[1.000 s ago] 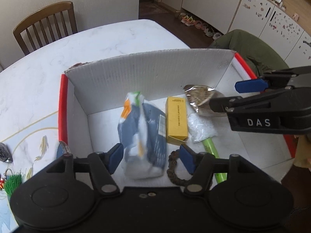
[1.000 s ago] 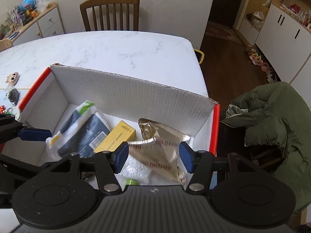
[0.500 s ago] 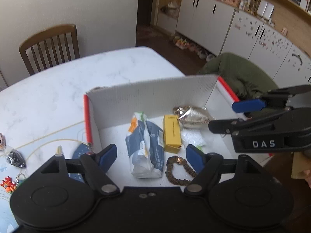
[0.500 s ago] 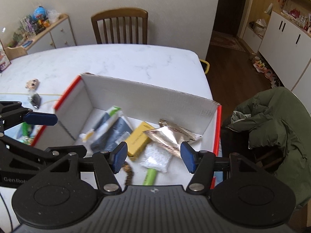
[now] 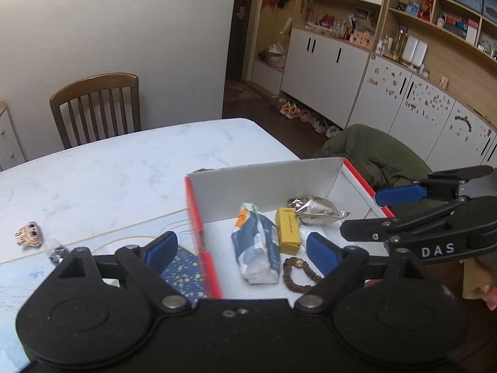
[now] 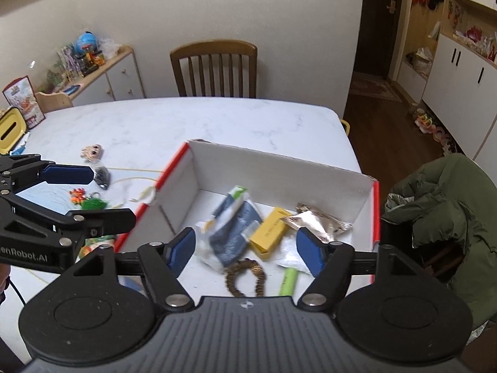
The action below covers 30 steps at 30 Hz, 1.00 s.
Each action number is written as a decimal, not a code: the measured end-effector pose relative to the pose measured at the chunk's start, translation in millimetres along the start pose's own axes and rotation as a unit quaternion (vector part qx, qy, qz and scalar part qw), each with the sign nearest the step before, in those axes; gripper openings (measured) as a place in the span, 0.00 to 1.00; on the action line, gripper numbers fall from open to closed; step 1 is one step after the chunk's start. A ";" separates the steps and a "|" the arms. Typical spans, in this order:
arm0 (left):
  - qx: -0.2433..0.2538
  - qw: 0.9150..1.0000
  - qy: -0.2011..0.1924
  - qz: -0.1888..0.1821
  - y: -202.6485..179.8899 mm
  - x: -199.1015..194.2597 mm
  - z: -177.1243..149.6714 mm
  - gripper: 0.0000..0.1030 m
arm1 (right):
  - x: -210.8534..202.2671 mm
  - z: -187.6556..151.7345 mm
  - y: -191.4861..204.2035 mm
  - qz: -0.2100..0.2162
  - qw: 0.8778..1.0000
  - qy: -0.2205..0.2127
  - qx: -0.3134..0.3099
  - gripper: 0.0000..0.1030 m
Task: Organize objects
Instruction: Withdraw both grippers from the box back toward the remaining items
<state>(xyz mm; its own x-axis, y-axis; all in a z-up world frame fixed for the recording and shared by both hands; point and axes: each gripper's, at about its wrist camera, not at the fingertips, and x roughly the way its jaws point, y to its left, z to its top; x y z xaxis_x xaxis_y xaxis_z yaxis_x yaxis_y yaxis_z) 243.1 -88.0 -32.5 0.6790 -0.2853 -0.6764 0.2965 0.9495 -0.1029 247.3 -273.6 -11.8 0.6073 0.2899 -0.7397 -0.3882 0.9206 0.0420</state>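
white box (image 6: 279, 168) w/ red rim, packets (image 6: 236, 227) lying flat inside

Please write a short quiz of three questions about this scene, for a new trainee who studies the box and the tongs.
1. True or false: the yellow carton lies inside the box.
2. Which lies on the table outside the box? A) bead bracelet B) green tube C) cartoon charm
3. Complete: both the left tongs and the right tongs are ____.

Key: 1 true; 2 C; 3 open, holding nothing.
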 end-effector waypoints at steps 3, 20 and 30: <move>0.001 1.000 -0.010 0.008 12.5 -14.1 -4.3 0.93 | -8.3 -1.3 14.8 0.005 1.000 -0.012 -0.002 0.71; -0.031 0.998 -0.024 0.045 116.2 -60.9 -32.6 0.99 | -13.5 -19.5 125.2 0.044 0.998 -0.039 -0.019 0.81; -0.079 0.993 -0.017 0.081 198.7 -69.7 -55.4 1.00 | 16.0 -27.1 186.0 0.051 0.998 -0.007 -0.040 0.81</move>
<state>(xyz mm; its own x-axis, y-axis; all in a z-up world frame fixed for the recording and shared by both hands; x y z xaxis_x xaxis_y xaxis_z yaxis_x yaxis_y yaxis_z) 217.6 127.8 -46.2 0.7330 -0.1281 -0.6680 0.0736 0.9913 -0.1093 166.1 -104.7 -34.0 0.5710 0.3844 -0.7254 -0.5017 0.8628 0.0623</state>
